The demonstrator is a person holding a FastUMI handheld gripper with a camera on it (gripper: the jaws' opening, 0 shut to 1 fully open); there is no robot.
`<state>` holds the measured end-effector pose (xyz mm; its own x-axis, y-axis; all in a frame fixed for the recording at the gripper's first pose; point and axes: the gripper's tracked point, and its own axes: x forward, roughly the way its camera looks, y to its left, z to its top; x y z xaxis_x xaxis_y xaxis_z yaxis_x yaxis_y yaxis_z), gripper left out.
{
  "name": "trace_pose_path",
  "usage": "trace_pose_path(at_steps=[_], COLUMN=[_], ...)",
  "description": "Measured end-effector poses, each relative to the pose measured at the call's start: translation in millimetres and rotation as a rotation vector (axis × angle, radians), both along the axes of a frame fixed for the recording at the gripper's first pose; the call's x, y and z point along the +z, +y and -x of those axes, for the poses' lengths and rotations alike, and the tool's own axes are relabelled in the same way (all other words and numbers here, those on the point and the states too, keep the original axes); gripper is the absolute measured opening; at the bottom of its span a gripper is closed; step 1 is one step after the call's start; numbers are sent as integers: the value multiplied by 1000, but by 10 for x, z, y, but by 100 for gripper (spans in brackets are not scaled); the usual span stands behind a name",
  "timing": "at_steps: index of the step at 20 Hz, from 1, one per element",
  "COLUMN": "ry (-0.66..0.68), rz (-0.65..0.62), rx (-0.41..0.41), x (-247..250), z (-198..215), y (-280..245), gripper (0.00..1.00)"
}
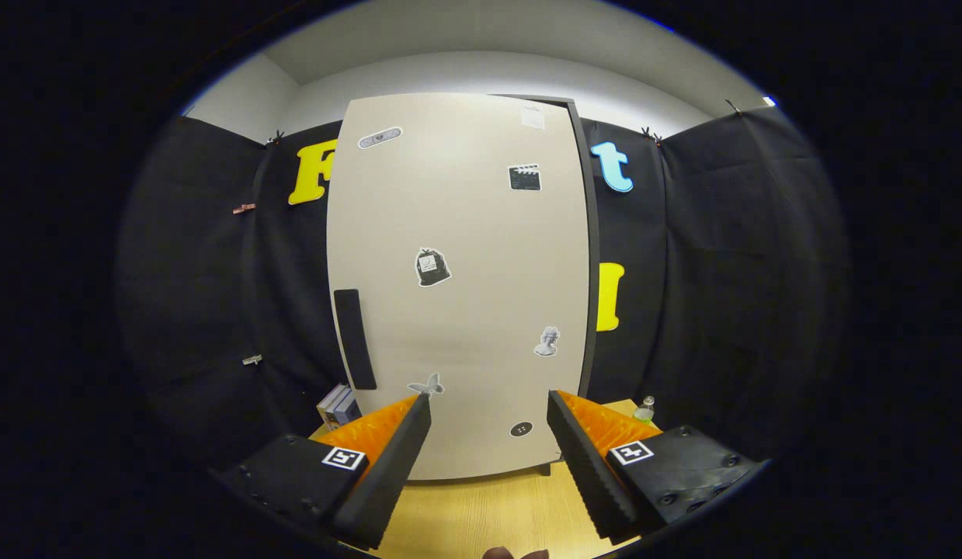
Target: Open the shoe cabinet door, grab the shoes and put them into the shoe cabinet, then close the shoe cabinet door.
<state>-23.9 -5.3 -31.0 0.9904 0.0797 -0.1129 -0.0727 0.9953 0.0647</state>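
Standing upright at the far side of the wooden bench point(481, 505), the shoe cabinet point(457, 295) faces the camera with its pale door point(465, 233) closed flat across the front. A dark vertical handle point(355, 338) sits near the door's left edge, about halfway down, and a dark frame edge shows along the door's right side. Several small stickers are scattered over the door, among them a bag-shaped one point(432, 267) near the middle and a butterfly point(426, 383) lower down.

The gripper point(488, 404) hangs above the near part of the bench with its two fingers spread wide apart, holding nothing; the lower part of the door shows between them, well ahead of the fingertips.

A few books point(338, 406) stand at the bench's far left corner, beside the cabinet. A small clear bottle point(644, 409) stands at the far right corner, on the cabinet's other side. Whether any shoes are on the bench cannot be told.
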Motion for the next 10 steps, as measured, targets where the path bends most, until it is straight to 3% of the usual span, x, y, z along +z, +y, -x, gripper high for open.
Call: trace_pose_path(at_steps=[10], ry=[6], rz=[-9], rx=[7], x=[-6], z=[1], y=[58], gripper=[98])
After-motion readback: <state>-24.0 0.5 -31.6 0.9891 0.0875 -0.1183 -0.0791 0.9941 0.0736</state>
